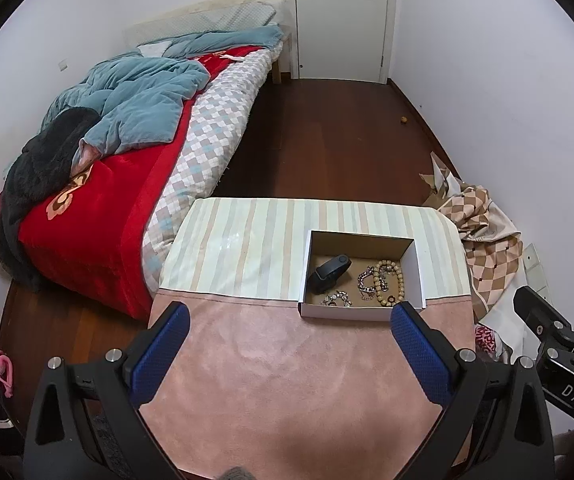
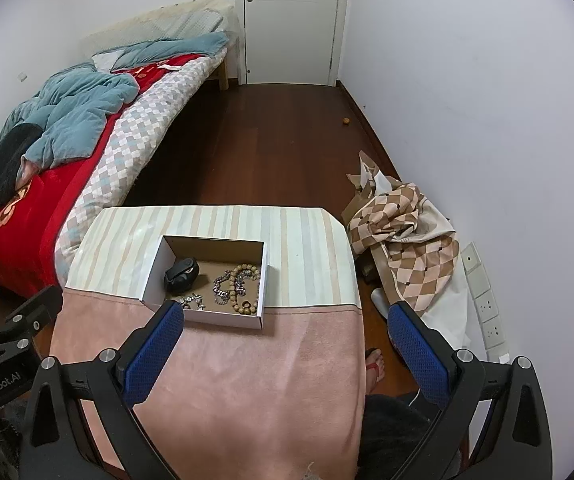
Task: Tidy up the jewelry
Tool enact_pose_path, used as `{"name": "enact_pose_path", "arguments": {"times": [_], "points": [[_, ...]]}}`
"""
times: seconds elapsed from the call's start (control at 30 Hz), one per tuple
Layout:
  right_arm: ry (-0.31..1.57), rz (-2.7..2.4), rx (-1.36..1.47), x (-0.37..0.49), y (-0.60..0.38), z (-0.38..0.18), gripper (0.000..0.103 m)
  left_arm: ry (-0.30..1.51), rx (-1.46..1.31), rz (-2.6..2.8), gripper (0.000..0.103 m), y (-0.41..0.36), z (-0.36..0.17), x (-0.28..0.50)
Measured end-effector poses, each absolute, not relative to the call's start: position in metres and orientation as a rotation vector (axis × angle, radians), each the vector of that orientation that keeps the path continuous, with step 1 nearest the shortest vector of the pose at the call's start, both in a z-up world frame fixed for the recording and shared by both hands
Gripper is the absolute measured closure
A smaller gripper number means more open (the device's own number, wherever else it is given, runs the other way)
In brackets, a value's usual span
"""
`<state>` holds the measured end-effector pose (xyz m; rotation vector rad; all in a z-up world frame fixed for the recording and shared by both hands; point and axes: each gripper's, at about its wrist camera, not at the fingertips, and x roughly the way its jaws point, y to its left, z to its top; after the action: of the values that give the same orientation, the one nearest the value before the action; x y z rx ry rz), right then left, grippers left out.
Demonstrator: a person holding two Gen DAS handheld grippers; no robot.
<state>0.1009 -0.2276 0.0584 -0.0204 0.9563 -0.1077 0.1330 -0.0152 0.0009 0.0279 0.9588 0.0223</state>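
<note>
A white cardboard box (image 1: 419, 276) (image 2: 155, 276) with a brown floor sits on the table. Inside lie a black wristband (image 1: 329, 272) (image 2: 182, 274), a wooden bead bracelet (image 1: 389, 282) (image 2: 243, 288), a silver chain (image 1: 366, 280) (image 2: 223, 286) and a small sparkly bracelet (image 1: 337, 299) (image 2: 193, 302). My left gripper (image 1: 289, 314) is open and empty, above the pink cloth, short of the box. My right gripper (image 2: 285, 314) is open and empty, near the box's front right corner. The right gripper also shows at the right edge of the left wrist view (image 1: 559, 328).
The table wears a pink cloth (image 1: 287, 380) (image 2: 227, 380) in front and a striped cloth (image 1: 247, 248) (image 2: 307, 248) behind. A bed (image 1: 99, 216) stands to the left. A checkered cloth heap (image 2: 403, 248) lies on the floor at right. A foot in a sandal (image 2: 375, 364) is beside the table.
</note>
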Motion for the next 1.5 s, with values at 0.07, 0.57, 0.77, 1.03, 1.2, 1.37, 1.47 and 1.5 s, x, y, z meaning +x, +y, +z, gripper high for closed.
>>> {"name": "enact_pose_path", "arguments": {"times": [0.07,0.57,0.77,1.03,1.2,1.37,1.47,1.5], "points": [[0.955,-0.104,-0.021,0.1009,-0.2284,0.0591,0.0,0.958,0.03,0.022,0.0,-0.0151,0.0013,0.1327],[0.948,-0.098,-0.025,0.0993,-0.2282,0.0627,0.0,0.957,0.037,0.016,0.0,-0.0126,0.0025,0.1316],[0.943,-0.094,-0.02,0.0981,-0.2306,0.0643,0.0,0.949,0.038,0.019,0.0,-0.0116,0.0043,0.1284],[0.935,-0.098,-0.027,0.0964,-0.23,0.0653,0.0,0.946,0.03,0.019,0.0,-0.0105,0.0063,0.1262],[0.934,-0.098,-0.025,0.0959,-0.2299,0.0652,0.0,0.949,0.025,0.018,0.0,-0.0104,0.0049,0.1256],[0.938,-0.098,-0.029,0.0966,-0.2295,0.0644,0.0,0.956,0.021,0.016,0.0,-0.0122,0.0007,0.1257],[0.941,-0.098,-0.029,0.0965,-0.2305,0.0645,0.0,0.956,0.021,0.016,0.0,-0.0126,-0.0001,0.126],[0.941,-0.099,-0.03,0.097,-0.2302,0.0642,0.0,0.957,0.021,0.016,0.0,-0.0124,-0.0001,0.126]]}}
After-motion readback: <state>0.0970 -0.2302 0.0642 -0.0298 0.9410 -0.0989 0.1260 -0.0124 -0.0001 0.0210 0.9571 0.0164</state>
